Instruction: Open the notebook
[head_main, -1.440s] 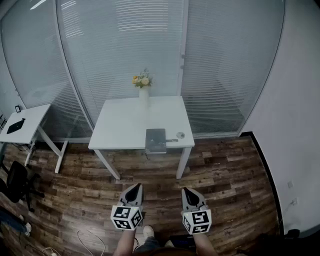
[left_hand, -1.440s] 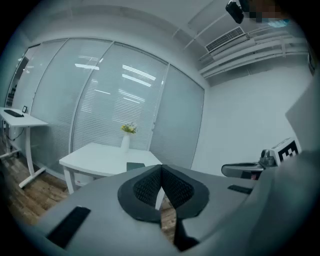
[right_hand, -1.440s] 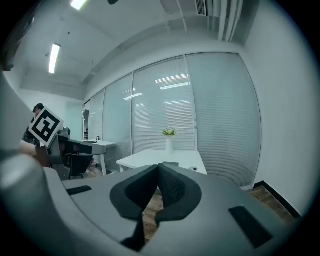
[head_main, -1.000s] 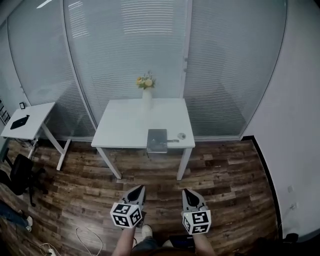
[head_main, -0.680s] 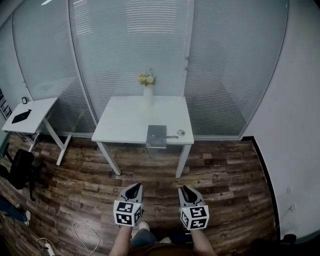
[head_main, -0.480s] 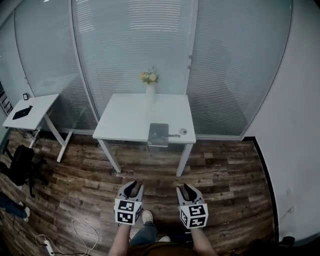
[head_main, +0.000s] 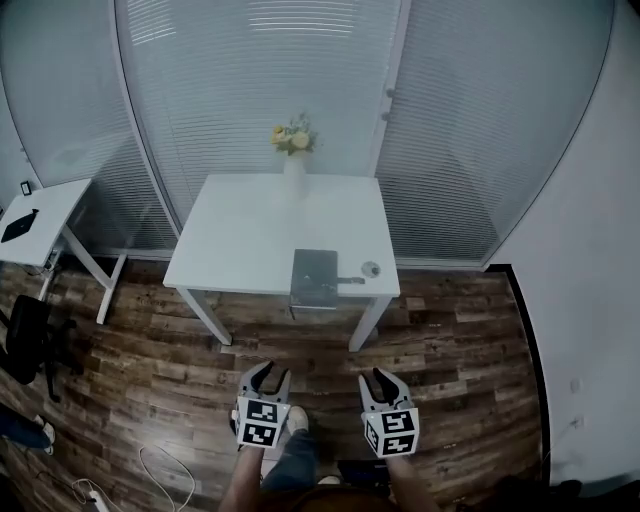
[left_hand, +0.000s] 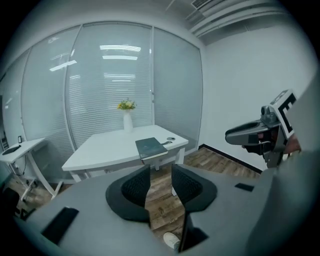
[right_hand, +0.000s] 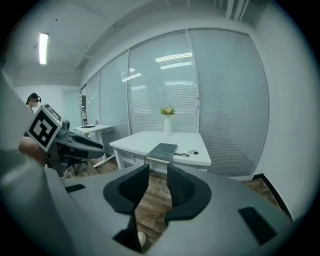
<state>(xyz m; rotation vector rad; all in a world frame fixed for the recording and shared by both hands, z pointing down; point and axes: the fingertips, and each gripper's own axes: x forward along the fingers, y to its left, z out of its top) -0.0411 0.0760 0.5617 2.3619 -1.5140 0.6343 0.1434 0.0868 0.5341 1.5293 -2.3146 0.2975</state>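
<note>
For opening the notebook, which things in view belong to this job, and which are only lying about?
Belong to the job: notebook, white table carrying it.
Only lying about: vase of flowers, pen-like item, small round object, side desk, office chair.

Beside notebook (head_main: 314, 277), small round item (head_main: 371, 268) — too small to identify.

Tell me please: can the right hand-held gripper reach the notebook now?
Probably not yet: the right hand-held gripper, jaws just opened and empty, hangs short of the notebook; nothing blocks it.

Head view steeply down, 2 gripper views low, forward, all sharing far table (head_main: 250, 230), notebook (head_main: 313, 278)
</note>
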